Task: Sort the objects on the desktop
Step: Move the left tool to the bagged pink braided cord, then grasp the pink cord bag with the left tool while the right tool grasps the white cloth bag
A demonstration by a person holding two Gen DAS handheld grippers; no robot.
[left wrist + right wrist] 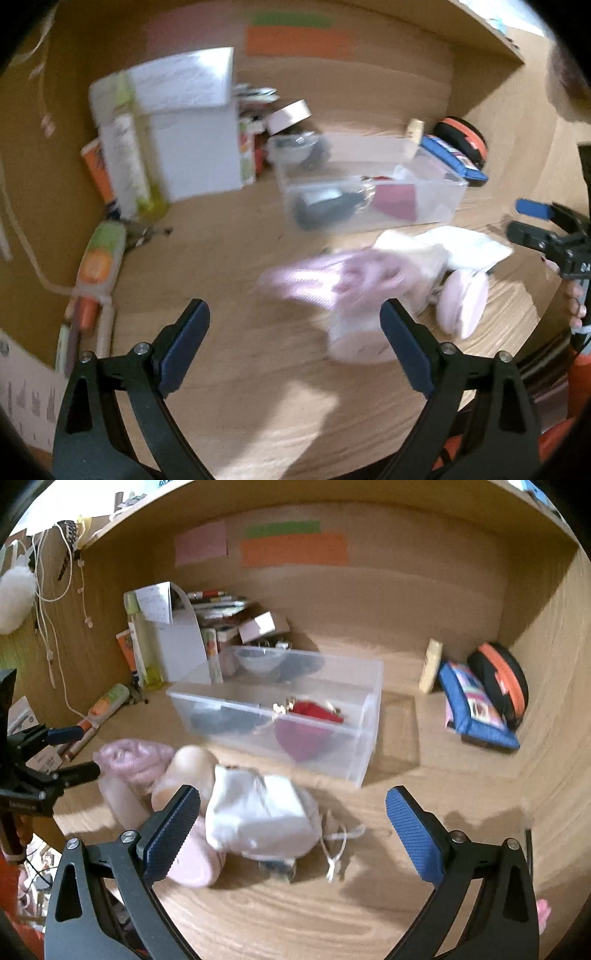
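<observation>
A heap of small things lies on the wooden desk: a pink knitted piece [332, 280] [129, 760], a white cloth pouch [258, 819] [461, 243], a pink cylinder [192, 864] and a peach-coloured bottle [188, 771]. Behind the heap stands a clear plastic box [369, 686] [436, 192] holding a red item [317, 710] and dark items. My left gripper [295, 325] [74, 753] hangs open just in front of the pink knit, holding nothing. My right gripper [293, 812] [528, 221] is open too, with the white pouch near its left finger, untouched.
A white box [199, 147], a tall yellow bottle [147, 653] and books stand at the back left. A blue pouch [476, 709] and a black-orange round case [498, 679] lean in the right corner. Wooden walls close in three sides. A white cord [340, 845] lies beside the heap.
</observation>
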